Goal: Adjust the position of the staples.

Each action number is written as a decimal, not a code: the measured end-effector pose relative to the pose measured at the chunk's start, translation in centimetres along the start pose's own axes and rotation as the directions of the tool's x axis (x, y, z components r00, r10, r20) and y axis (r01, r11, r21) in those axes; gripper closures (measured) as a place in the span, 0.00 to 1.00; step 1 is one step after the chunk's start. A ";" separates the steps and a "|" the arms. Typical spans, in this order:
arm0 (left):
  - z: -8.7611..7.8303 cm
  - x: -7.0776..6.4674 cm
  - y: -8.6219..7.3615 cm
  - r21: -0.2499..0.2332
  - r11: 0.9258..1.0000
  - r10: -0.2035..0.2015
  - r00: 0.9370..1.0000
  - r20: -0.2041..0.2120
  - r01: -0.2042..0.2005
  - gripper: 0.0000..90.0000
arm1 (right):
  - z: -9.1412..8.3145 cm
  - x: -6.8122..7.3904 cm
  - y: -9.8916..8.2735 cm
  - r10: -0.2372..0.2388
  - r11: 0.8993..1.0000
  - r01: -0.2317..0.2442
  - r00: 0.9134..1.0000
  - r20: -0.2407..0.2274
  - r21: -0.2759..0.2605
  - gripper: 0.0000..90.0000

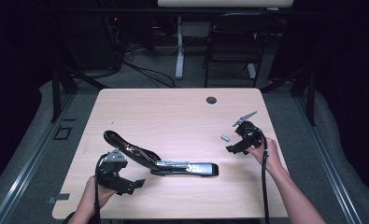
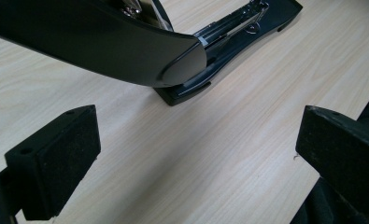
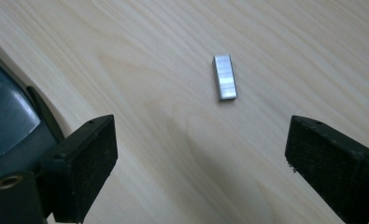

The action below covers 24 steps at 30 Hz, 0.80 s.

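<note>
Staples, a small silver strip [image 3: 224, 77], lay bare on the surface [image 1: 173, 112] toward its right edge, just ahead of the right hand-held gripper [image 1: 237, 145], long axis running roughly along the jaws' reach. That gripper hovered nearer, jaws spread wide and empty. Near the front edge, the left hand-held gripper [image 1: 127, 184], likewise open, sat beside the opened black stapler [image 1: 173, 165].

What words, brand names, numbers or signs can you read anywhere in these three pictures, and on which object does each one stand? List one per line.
None can be read.
The open stapler bears no legible marking in the high view or the left gripper view.
The block of staples is plain metal, with no print.
The table and both grippers, left and right, show no lettering.
</note>
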State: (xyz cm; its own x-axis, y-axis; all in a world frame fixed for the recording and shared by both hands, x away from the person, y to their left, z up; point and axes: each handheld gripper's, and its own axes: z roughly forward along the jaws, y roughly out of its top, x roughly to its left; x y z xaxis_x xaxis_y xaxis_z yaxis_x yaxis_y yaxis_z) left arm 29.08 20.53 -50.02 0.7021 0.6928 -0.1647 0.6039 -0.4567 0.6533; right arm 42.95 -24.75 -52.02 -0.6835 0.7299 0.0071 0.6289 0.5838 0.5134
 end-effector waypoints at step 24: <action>-0.8 -0.1 -1.4 0.035 0.999 -0.006 0.999 -0.044 0.007 0.00 | 4.4 -2.1 2.9 0.078 0.995 -0.076 0.997 -0.025 0.057 0.66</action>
State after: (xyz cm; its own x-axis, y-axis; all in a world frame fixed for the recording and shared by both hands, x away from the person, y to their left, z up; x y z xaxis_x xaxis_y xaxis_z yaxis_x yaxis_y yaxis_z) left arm 27.90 21.52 -50.34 0.6810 0.7196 -0.1355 0.6219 -0.4706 0.6259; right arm 47.86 -23.05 -54.38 -0.6418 0.7639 0.0684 0.6992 0.5460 0.4615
